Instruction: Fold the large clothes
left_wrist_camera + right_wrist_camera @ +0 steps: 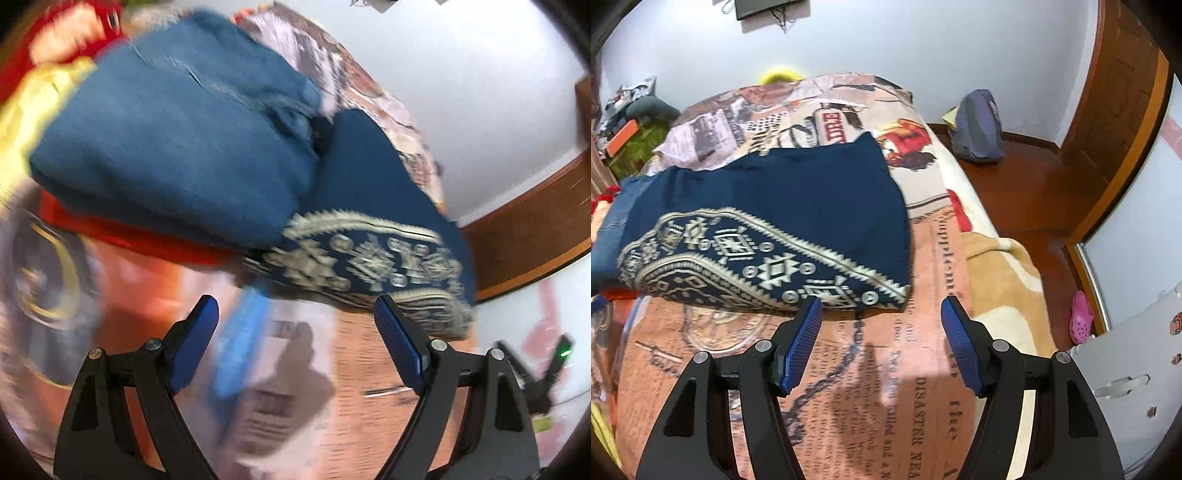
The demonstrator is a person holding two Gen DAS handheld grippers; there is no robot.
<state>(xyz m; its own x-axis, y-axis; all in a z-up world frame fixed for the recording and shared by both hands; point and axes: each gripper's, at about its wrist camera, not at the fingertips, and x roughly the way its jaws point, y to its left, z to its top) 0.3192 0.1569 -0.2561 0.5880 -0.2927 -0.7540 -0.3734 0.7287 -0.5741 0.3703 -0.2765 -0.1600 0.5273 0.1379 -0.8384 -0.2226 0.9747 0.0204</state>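
A folded navy garment with cream geometric trim (768, 229) lies on the newsprint-patterned bed cover (886, 387). Just before it, left tongs (295, 306) and right tongs (881, 308) gape apart, empty.

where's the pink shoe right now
In the right wrist view, the pink shoe lies on the wooden floor at the far right, between the bed and the wardrobe.

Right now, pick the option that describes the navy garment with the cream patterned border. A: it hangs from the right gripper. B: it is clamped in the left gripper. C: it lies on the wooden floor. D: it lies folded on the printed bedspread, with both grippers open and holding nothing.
D: the navy garment lies folded on the printed bedspread, while the right gripper and left gripper are open and hold nothing.
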